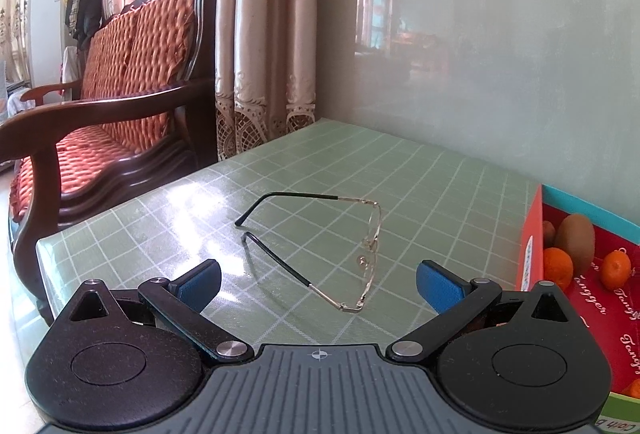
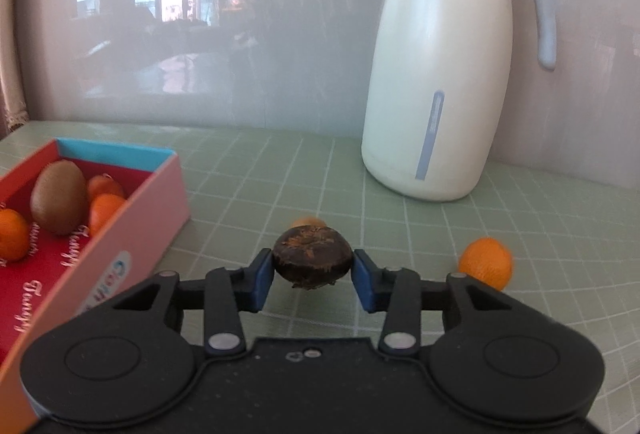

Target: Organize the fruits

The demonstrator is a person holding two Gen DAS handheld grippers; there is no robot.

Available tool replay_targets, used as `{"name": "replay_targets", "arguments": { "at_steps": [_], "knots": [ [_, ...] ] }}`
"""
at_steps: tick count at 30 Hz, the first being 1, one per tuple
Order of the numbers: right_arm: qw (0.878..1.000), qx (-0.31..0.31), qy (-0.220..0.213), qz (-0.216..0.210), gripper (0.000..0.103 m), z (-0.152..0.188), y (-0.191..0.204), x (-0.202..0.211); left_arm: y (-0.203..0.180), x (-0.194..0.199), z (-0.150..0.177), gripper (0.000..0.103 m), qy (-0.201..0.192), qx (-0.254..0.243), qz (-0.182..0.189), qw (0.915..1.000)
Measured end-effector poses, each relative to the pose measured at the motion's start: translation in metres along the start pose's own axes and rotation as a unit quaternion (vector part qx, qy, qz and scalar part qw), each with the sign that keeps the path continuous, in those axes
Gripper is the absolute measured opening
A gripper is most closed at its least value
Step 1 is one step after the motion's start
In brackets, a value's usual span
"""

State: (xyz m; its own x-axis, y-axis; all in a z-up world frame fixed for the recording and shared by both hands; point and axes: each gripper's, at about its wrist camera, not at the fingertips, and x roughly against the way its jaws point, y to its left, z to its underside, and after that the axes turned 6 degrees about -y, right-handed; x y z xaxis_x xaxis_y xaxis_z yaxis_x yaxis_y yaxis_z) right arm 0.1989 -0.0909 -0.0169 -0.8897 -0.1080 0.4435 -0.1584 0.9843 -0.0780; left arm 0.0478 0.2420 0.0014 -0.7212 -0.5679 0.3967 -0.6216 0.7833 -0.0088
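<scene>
My right gripper (image 2: 313, 270) is shut on a dark brown round fruit (image 2: 312, 260) and holds it above the green checked table, right of the red box (image 2: 156, 209). The box holds a kiwi (image 2: 58, 201) and several tangerines (image 2: 105, 211). One tangerine (image 2: 486, 262) lies loose on the table to the right; another (image 2: 308, 222) peeks out behind the held fruit. My left gripper (image 1: 318, 284) is open and empty above the table, with the box (image 1: 530, 258), a kiwi (image 1: 576, 240) and tangerines (image 1: 557, 268) at its right.
A pair of thin-framed glasses (image 1: 340, 250) lies on the table just ahead of my left gripper. A tall white jug (image 2: 436, 73) stands at the back right against the wall. A wooden sofa (image 1: 120, 121) stands beyond the table's left edge.
</scene>
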Motion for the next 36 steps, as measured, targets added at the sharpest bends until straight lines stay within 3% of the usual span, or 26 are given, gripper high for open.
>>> {"name": "replay_targets", "arguments": {
  "at_steps": [18, 36],
  "knots": [
    [0.993, 0.008, -0.084, -0.077, 0.04, -0.023, 0.036, 0.066, -0.007, 0.009, -0.004, 0.103, -0.007, -0.013, 0.011, 0.9998],
    [0.986, 0.05, -0.066, -0.145, 0.04, -0.011, 0.099, 0.064, -0.005, 0.008, -0.004, 0.103, -0.004, -0.015, 0.012, 0.9998]
  ]
}}
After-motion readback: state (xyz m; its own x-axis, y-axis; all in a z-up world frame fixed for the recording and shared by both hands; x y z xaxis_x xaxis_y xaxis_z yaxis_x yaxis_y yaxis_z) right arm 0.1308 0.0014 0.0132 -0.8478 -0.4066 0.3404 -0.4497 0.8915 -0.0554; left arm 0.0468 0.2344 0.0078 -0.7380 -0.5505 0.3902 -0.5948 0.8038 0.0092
